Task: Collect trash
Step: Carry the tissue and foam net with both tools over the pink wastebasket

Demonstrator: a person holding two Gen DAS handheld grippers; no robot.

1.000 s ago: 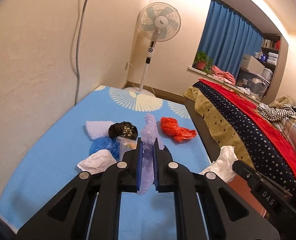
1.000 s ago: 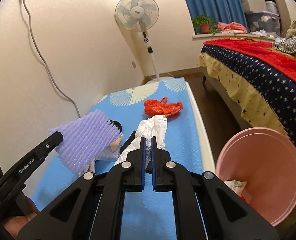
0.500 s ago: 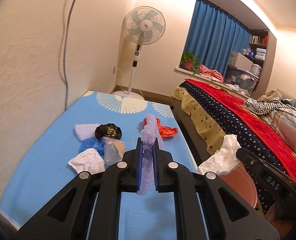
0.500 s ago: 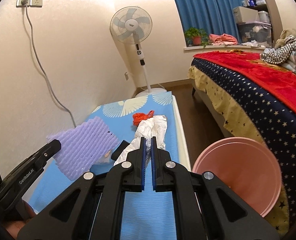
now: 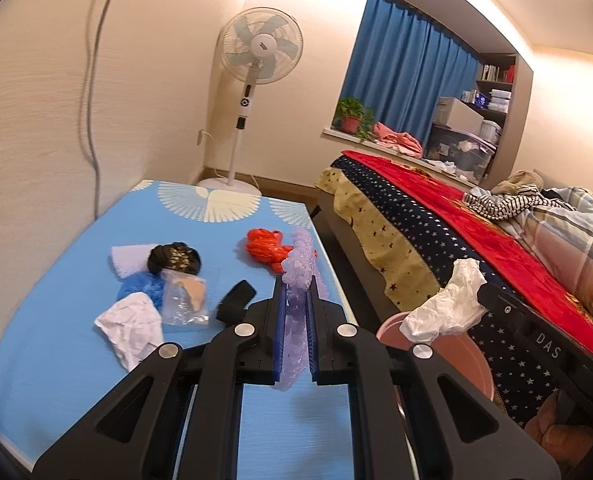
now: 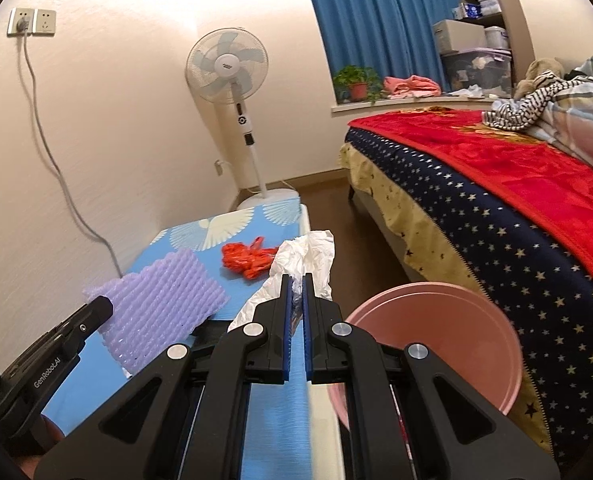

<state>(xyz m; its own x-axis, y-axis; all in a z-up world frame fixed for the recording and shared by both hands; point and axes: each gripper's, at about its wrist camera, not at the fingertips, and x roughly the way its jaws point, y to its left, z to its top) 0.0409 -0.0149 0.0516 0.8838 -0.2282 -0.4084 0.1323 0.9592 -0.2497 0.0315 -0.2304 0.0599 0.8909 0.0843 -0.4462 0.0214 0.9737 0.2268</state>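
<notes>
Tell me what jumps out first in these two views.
The left hand-held gripper clamps a purple foam net, and the right hand-held gripper pinches a crumpled white plastic bag, both above the blue mat. A pink bin waits right of the mat, beside the bed.

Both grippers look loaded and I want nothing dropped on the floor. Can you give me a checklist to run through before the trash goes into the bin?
1. Left gripper shut on the purple foam net: ok.
2. Right gripper shut on the white plastic bag: ok.
3. Pink bin open, nothing covering its mouth: ok.
4. White plastic bag directly over the bin: not ok; in the right wrist view it hangs left of the rim.
5. Foam net over the bin: not ok; it is above the blue mat.
6. Room left inside the bin: cannot tell; its bottom is hidden.
</notes>
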